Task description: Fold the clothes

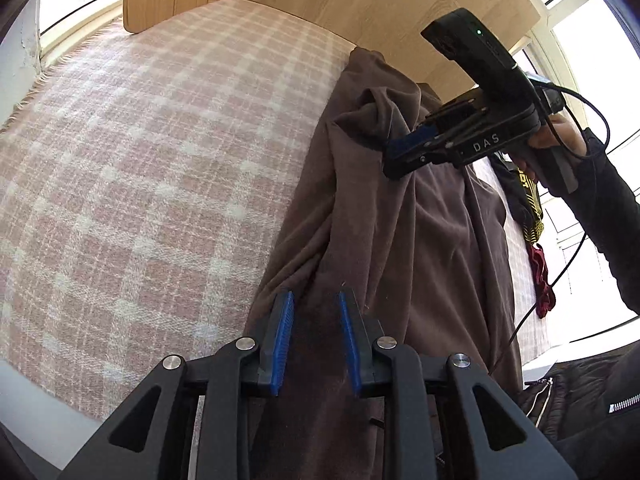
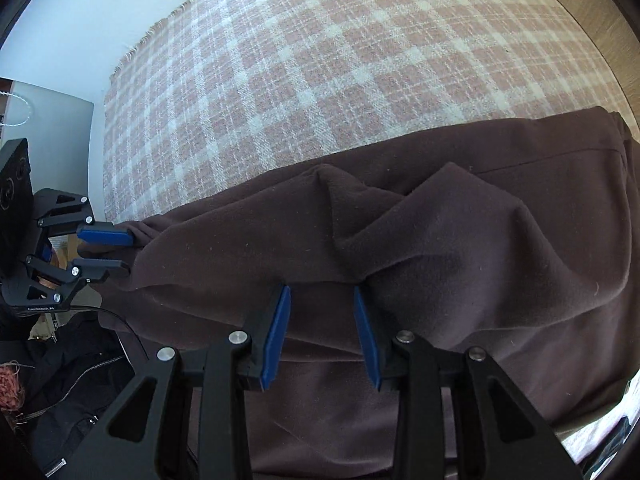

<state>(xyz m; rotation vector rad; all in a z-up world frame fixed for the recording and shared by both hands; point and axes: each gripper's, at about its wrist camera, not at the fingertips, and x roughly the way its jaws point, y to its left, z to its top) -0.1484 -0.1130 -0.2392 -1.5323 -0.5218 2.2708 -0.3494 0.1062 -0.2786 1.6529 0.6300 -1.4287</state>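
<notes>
Brown garment (image 1: 420, 240) lies in a long rumpled strip on the pink-and-white checked blanket (image 1: 140, 160), along the blanket's near edge, creased and bunched at its middle (image 2: 400, 216). The rest of the blanket is bare. Light wooden boards (image 1: 400, 4) run along the far edge.

Left gripper (image 1: 316, 300) angles down over one end of the garment, fingers (image 1: 280, 340) narrowly apart, cloth beneath the gap, pads not pressing on it. From the right wrist view the left gripper (image 2: 120, 250) sits at the garment's end, its fingers parted, the cloth's end right at their tips.

Right gripper (image 2: 322, 292) points steeply down over the bunched middle, fingers (image 2: 276, 336) narrowly apart, nothing pinched. In the left wrist view the right gripper (image 1: 390, 160) has its tips at a raised fold; a hand (image 1: 560, 136) in a dark sleeve holds it.

Black and yellow clothes (image 1: 528, 204) and a dark red item (image 1: 540, 280) lie beyond the garment's far side.
</notes>
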